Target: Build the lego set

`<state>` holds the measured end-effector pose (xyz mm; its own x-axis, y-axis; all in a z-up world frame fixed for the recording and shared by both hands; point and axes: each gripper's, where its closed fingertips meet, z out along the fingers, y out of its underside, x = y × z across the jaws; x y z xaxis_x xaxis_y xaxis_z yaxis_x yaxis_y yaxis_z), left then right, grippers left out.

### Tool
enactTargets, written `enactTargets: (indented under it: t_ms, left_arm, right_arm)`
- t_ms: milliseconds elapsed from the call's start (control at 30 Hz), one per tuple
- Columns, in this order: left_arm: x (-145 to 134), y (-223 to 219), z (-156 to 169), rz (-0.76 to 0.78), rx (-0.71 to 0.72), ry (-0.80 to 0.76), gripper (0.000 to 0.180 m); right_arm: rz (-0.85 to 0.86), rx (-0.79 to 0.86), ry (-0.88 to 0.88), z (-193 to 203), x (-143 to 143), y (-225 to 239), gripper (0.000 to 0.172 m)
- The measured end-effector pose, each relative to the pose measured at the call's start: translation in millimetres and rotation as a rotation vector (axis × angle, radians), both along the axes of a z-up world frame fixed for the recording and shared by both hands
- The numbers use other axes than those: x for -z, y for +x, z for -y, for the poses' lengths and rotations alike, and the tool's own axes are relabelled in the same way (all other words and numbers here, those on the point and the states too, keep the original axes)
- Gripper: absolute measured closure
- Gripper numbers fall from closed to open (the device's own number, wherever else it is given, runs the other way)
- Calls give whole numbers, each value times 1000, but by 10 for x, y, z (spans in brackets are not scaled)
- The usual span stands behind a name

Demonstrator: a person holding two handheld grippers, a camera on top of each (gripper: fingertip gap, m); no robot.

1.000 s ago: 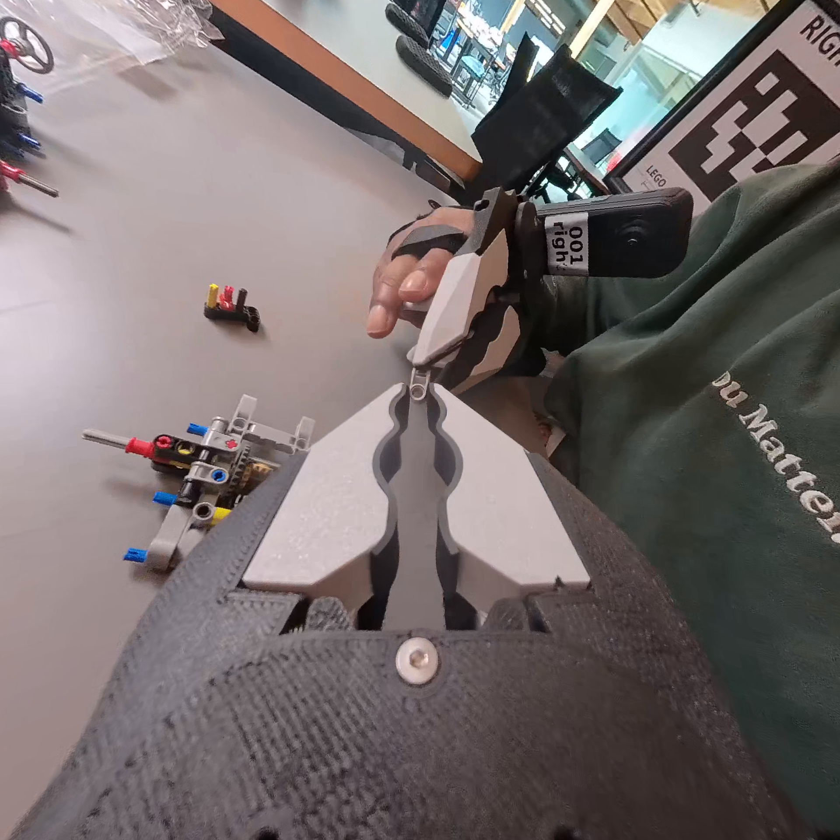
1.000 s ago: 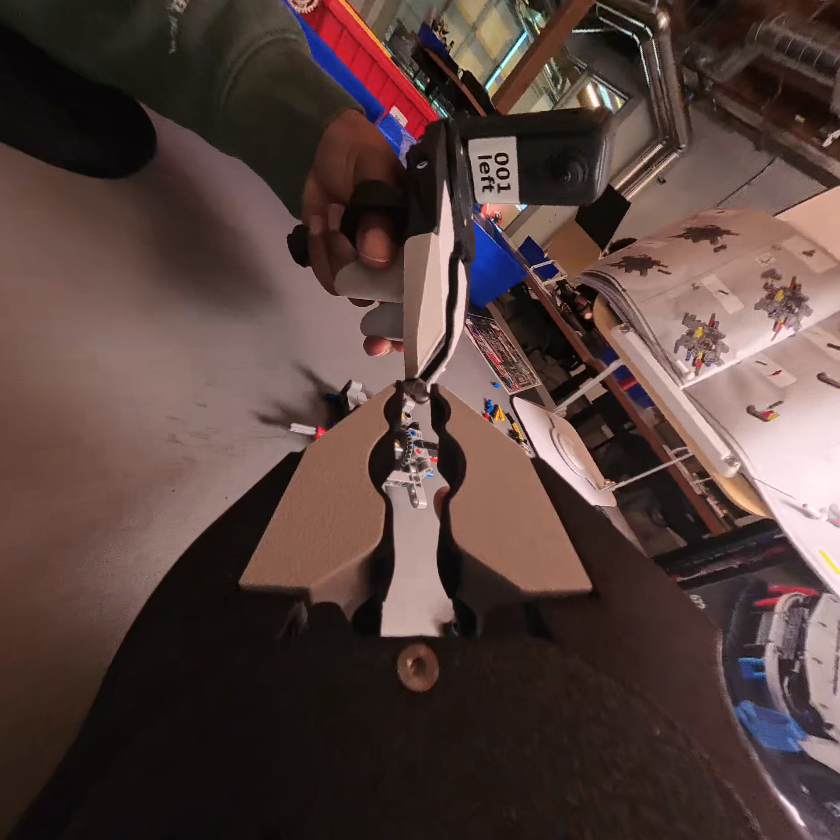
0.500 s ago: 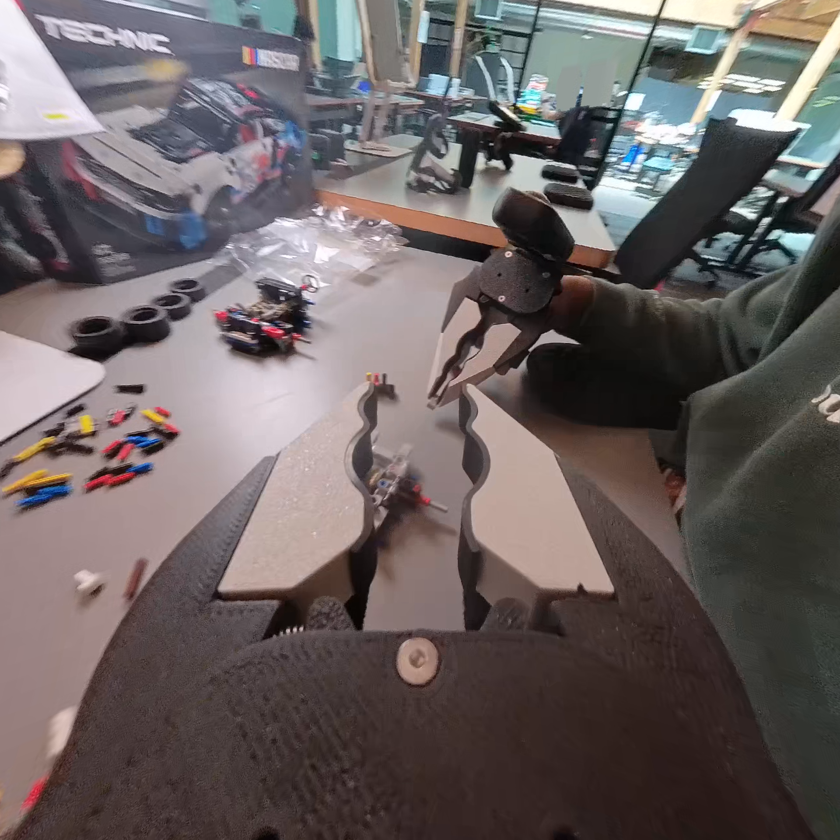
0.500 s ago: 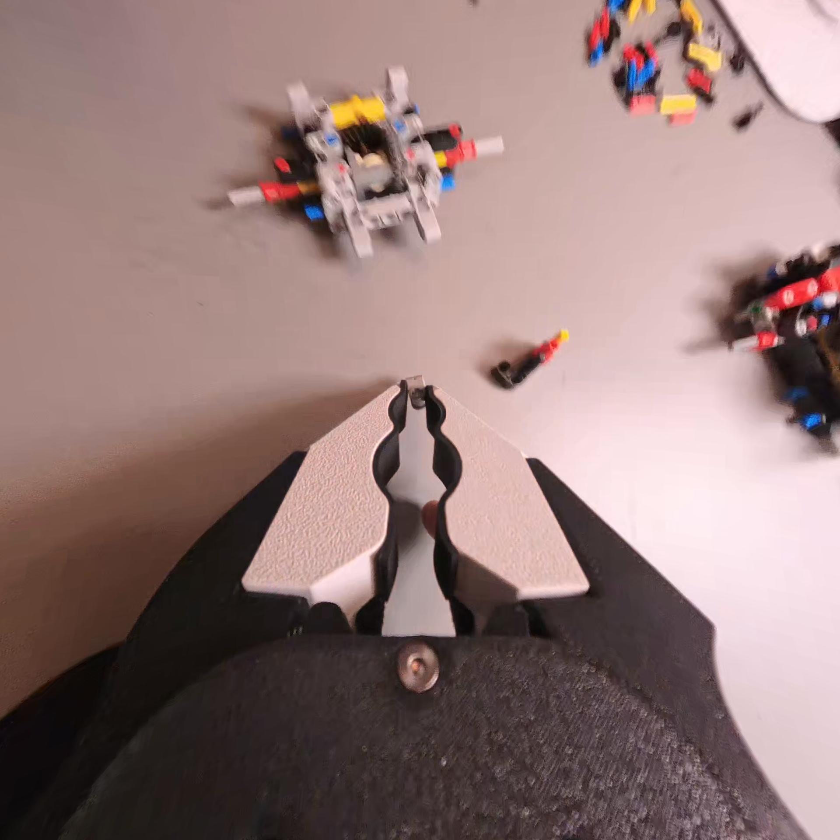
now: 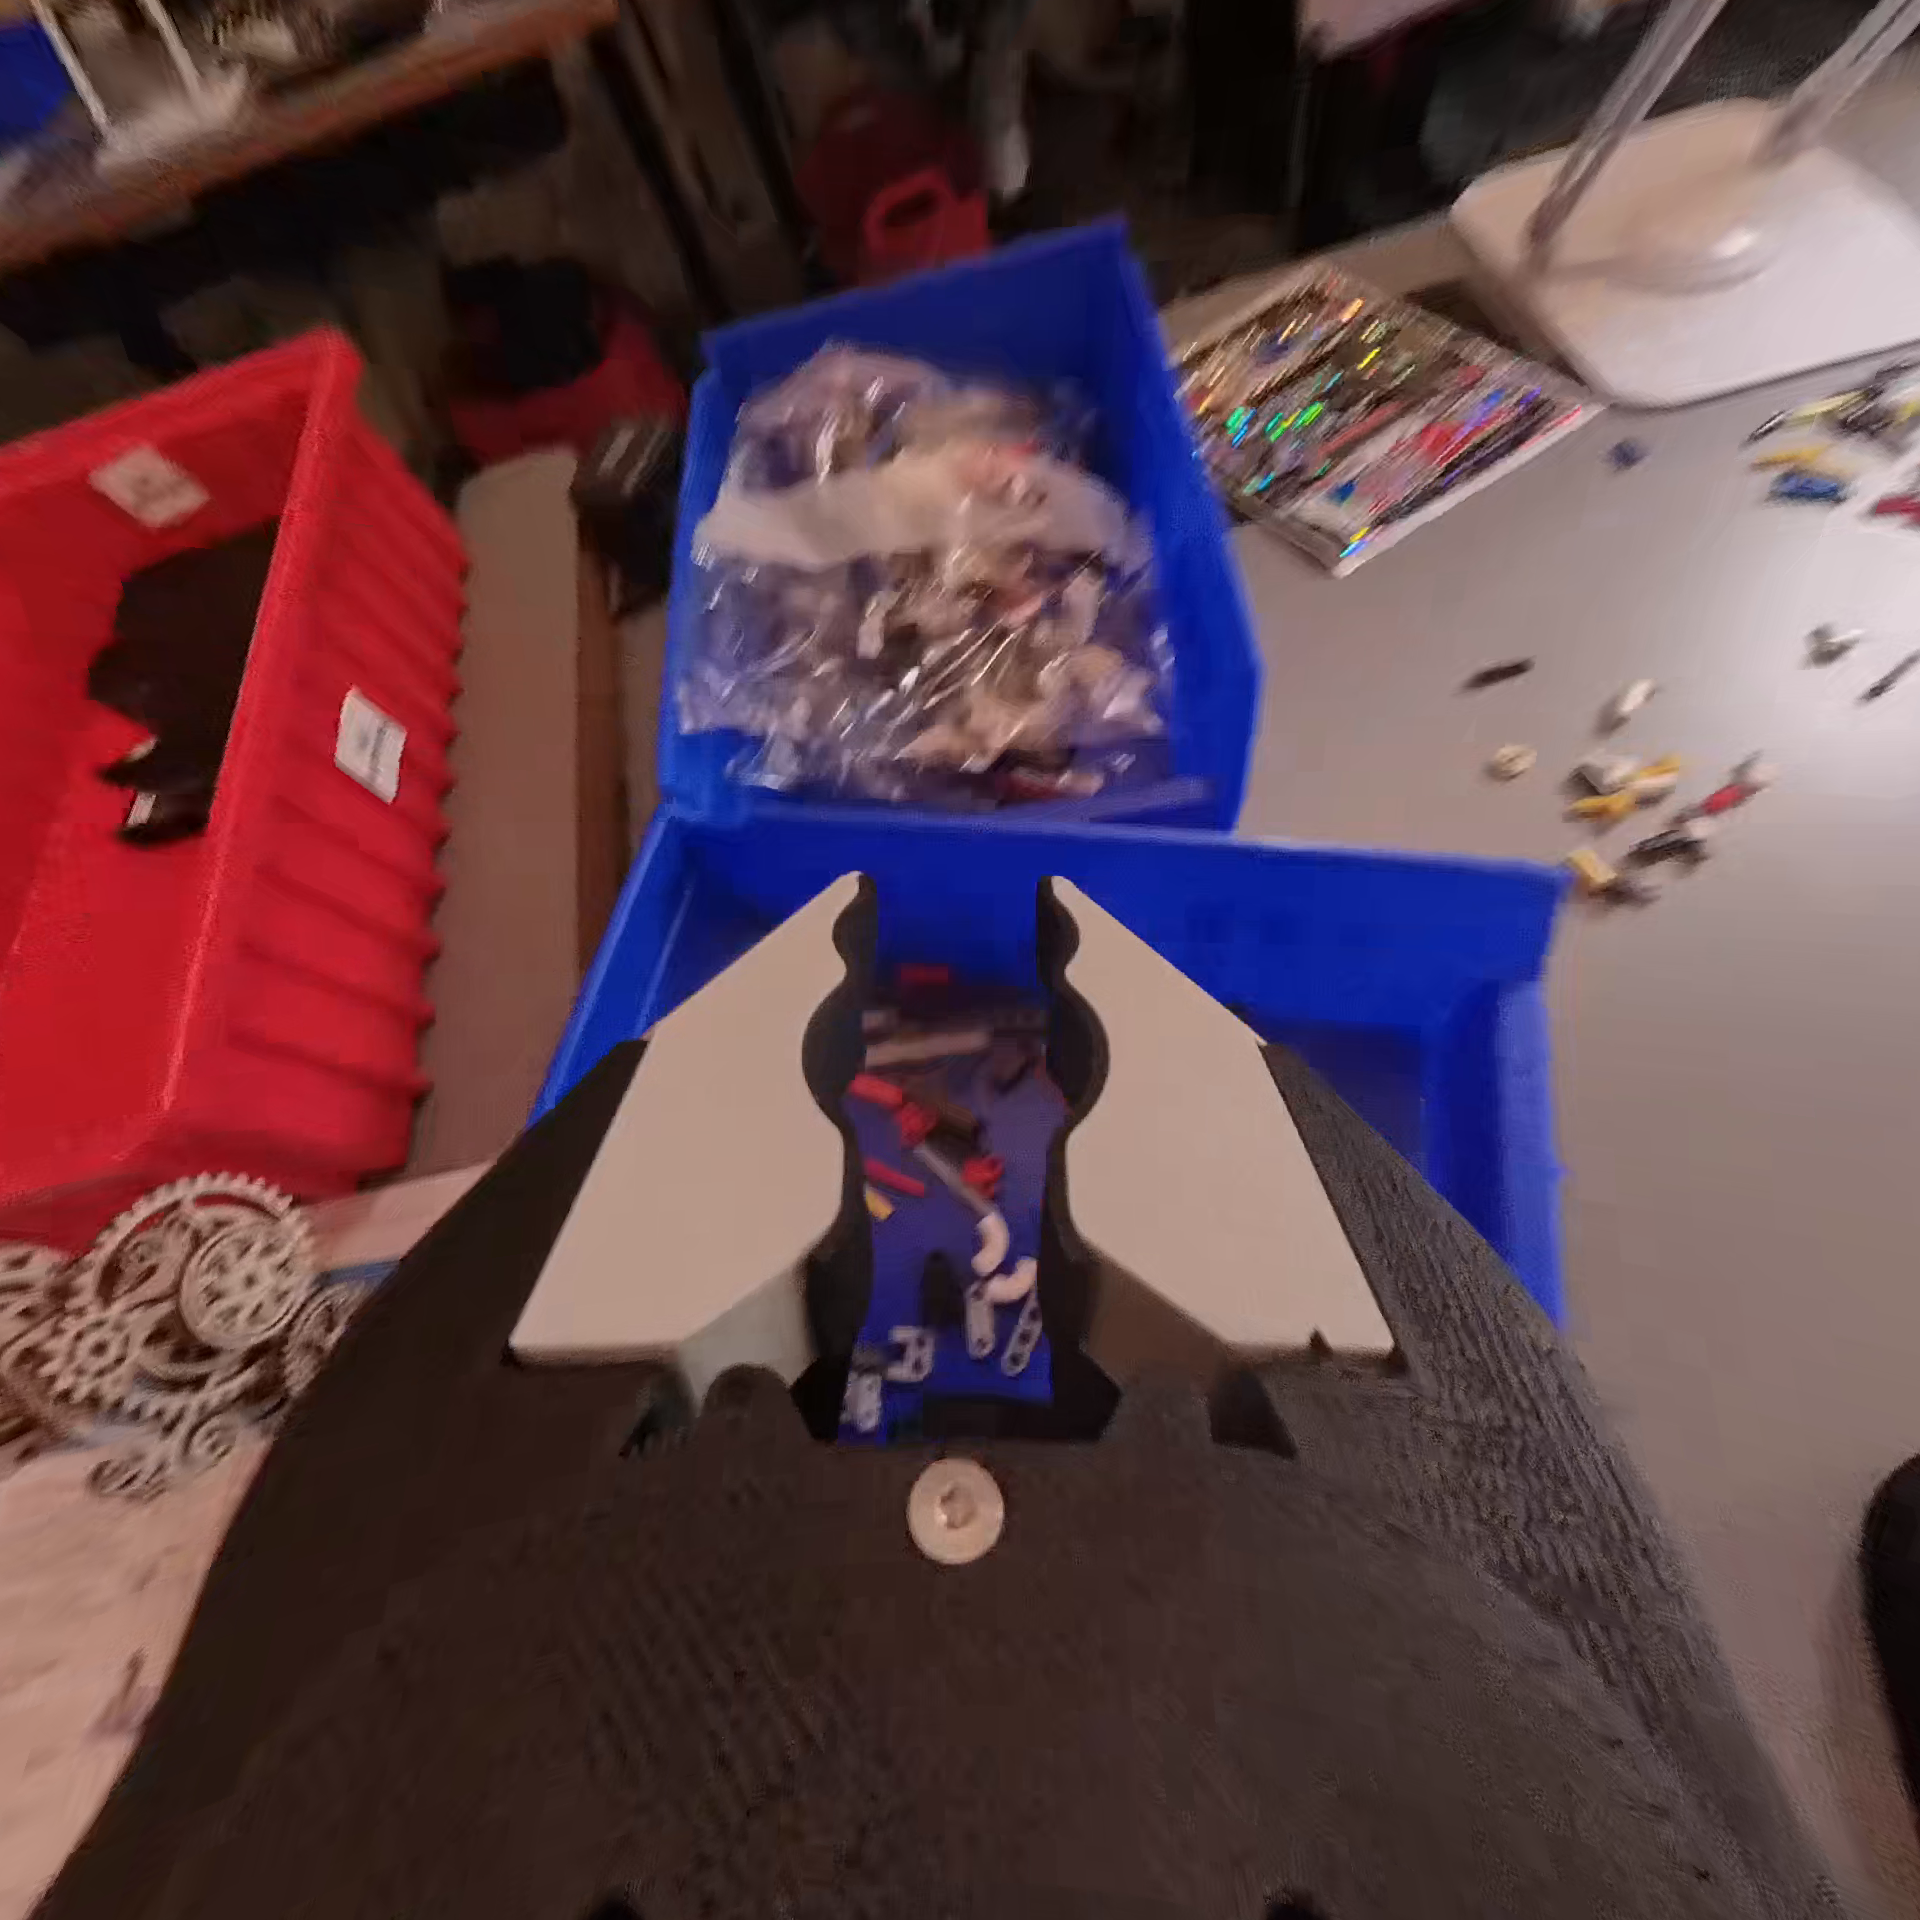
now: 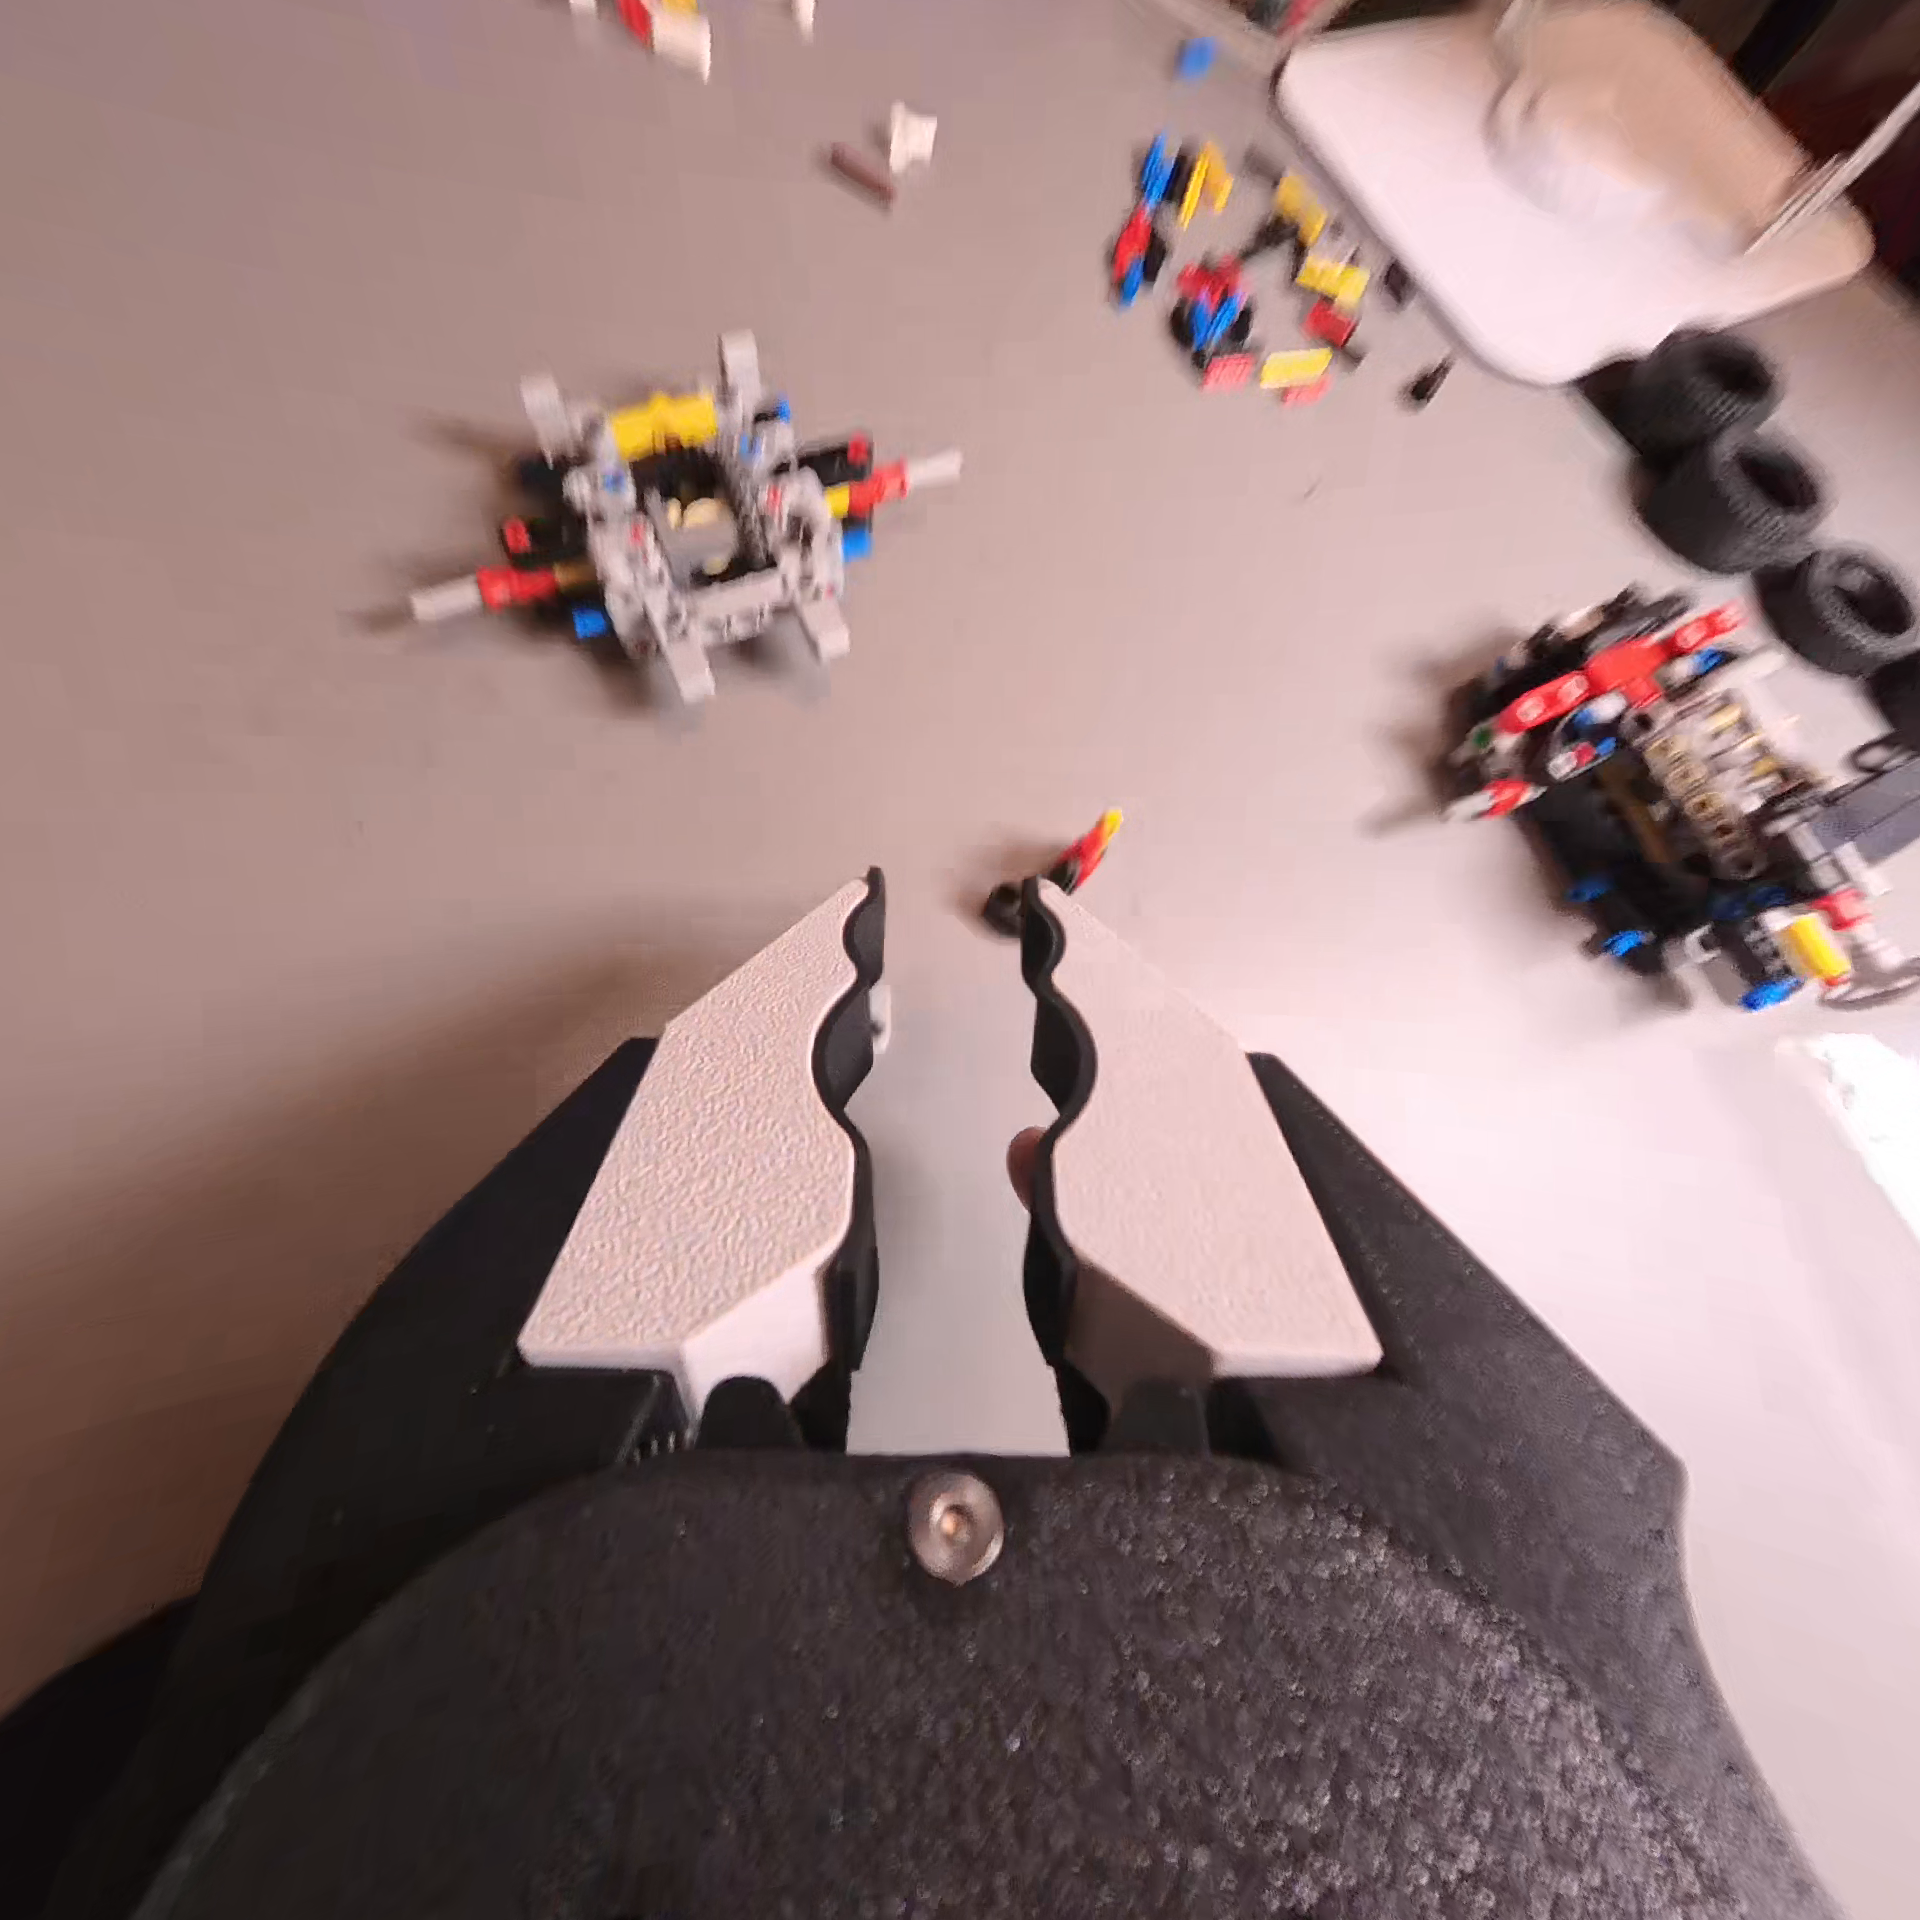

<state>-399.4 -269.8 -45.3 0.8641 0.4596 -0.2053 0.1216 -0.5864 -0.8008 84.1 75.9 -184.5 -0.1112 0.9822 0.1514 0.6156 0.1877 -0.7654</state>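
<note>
Both claws gape empty: left claw (image 5: 951, 883) over the near blue bin (image 5: 1351, 935); right claw (image 6: 951, 883) beside a small black-and-red piece (image 6: 1055, 878) on the tabletop (image 6: 312, 831); centre it before closing.

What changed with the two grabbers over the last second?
Both sets of fingers, nearly shut a second ago, now stand apart. The left gripper swung from the table to over a blue bin; the right gripper turned down over the table. The grey assembly stayed put.

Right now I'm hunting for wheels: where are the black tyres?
In the right wrist view the tyres lie in a row at the right edge of the table, just below the white lamp base and above the dark car chassis.
</note>
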Motion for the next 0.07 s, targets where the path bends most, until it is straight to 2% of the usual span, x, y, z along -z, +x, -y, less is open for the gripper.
enactTargets:
  t_ms: [67]
  left_arm:
    - [244, -273, 148, 47, -32, -98, 154]
  right_arm:
    - [-123, 19, -2, -34, -186, -95, 148]
